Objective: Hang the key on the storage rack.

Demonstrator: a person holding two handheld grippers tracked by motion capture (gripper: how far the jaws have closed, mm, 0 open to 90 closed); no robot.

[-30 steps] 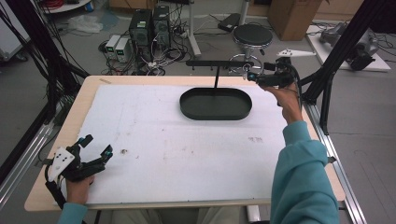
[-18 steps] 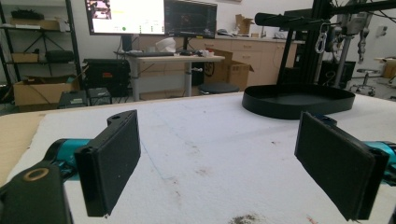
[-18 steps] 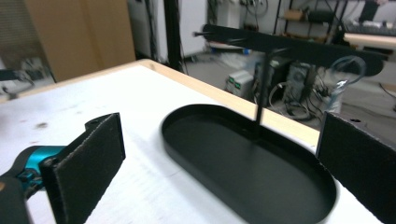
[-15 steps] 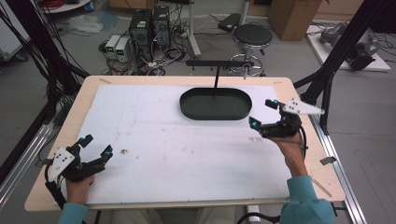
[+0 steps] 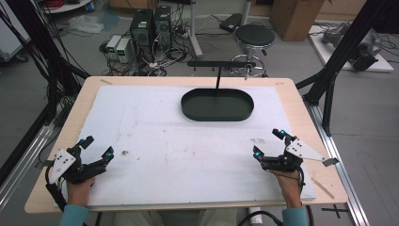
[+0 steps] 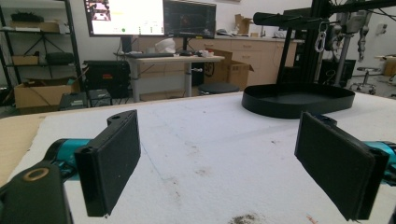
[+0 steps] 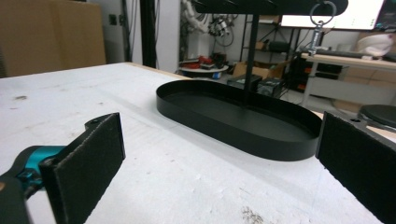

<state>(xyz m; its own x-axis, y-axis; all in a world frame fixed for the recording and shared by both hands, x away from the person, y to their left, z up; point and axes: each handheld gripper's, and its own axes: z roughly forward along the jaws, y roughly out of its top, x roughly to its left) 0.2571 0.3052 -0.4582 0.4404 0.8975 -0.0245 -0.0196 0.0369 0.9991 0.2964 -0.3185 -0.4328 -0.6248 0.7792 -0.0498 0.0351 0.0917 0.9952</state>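
A black oval tray (image 5: 190, 112) lies at the far middle of the white mat (image 5: 155, 127), with nothing in it. From its far side rises a thin post with a black crossbar (image 5: 221, 63). A metal ring (image 7: 319, 17) hangs from that bar. My left gripper (image 5: 98, 147) rests low at the near left corner, open, with nothing between its pads (image 6: 112, 163). At the near right, my right gripper (image 5: 267, 142) is open too and faces the tray (image 7: 243, 116) from a short distance. Its pads (image 7: 84, 170) hold nothing.
The wooden table edge (image 5: 301, 108) borders the mat on all sides. Black frame posts (image 5: 329, 89) stand at the right and cables hang at the left. Behind the table are a stool (image 5: 254, 35) and computer boxes (image 5: 150, 23) on the floor.
My right gripper has drawn back from beside the tray's far right end to the near right of the table. The left gripper has stayed put.
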